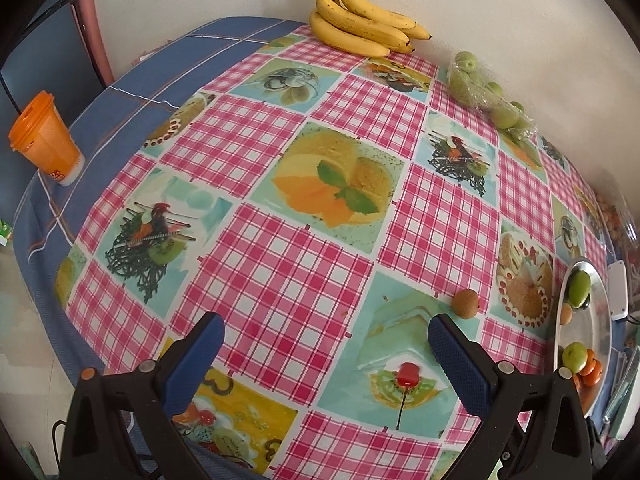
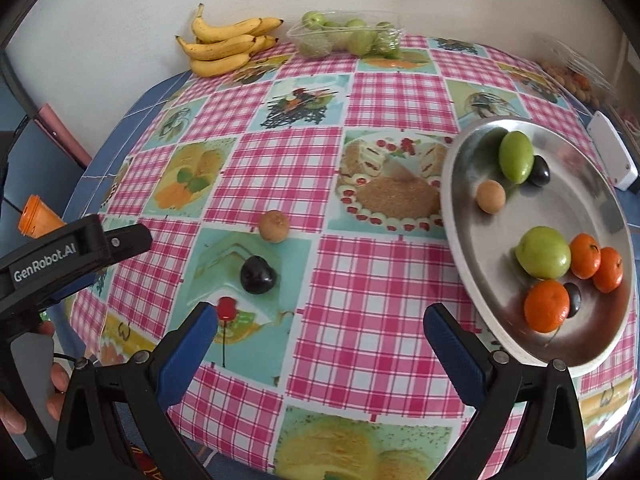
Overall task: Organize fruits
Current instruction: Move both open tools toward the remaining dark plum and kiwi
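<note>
- Lying loose on the checked tablecloth (image 2: 372, 280), two fruits stayed outside the metal tray (image 2: 600, 344): a small brown fruit (image 2: 274, 226) at centre-left of the right wrist view and a dark plum (image 2: 258, 275) just below it, the two near each other but apart.
- Both were round and would likely roll if a finger nudged one off-centre; a push toward the lower left of the frame could have sent it to the table edge.
- The plum's glossy skin looked slippery, so a shallow pinch might have squirted it out.
- The tray, at the right of the right wrist view, already held a green oval fruit (image 2: 516, 156), a green round fruit (image 2: 543, 253), three oranges (image 2: 547, 306), a tan ball (image 2: 491, 197) and two dark plums; a fruit dropped in from a height could have knocked these about.
- The tray's rim appeared to reach the table's near edge, so a bump could have tipped it.
- The right gripper (image 2: 320, 328) hung above the cloth with jaws wide apart and nothing between them, the plum just beyond its left finger.
- The left gripper (image 1: 326, 336) also stood with jaws apart and bare; in its view the brown fruit (image 1: 465, 303) sat just beyond its right finger, and the plum was not visible.
- Both grippers were close to the same pair, so they risked colliding.
- Bananas (image 2: 224, 46) and bagged green fruit (image 2: 348, 38) lay at the top of the frame, well apart.
</note>
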Demonstrator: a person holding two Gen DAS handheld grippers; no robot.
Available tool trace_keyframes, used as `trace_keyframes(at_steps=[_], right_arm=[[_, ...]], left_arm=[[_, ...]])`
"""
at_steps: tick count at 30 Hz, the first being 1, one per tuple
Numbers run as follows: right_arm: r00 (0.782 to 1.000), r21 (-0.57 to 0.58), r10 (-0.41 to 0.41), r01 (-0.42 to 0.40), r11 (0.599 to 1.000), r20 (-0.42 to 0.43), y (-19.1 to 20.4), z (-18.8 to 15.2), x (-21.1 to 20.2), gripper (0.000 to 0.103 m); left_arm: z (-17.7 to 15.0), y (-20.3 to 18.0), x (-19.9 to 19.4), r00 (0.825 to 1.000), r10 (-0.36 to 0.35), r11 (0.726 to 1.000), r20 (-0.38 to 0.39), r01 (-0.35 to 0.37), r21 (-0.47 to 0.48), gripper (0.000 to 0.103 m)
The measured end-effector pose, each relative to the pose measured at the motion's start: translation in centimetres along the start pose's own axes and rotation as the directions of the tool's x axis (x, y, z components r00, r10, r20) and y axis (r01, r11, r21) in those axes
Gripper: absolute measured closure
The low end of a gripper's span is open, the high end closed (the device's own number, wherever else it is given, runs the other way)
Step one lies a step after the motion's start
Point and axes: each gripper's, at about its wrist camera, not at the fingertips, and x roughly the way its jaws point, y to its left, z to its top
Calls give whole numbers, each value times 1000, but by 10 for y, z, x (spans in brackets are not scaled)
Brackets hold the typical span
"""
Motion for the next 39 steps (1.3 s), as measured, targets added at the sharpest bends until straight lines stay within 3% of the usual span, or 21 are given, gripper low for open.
trace_keyframes(at_steps=[21, 39], right_arm=[[995, -61, -39, 34, 998, -93, 19, 5, 33, 1], [996, -39, -49, 47, 998, -76, 20, 15, 41, 1]], left_arm=[[-2, -2, 25, 997, 52, 998, -51, -50, 25, 0], [-1, 6, 38, 995, 72, 997, -74, -72, -2, 0]])
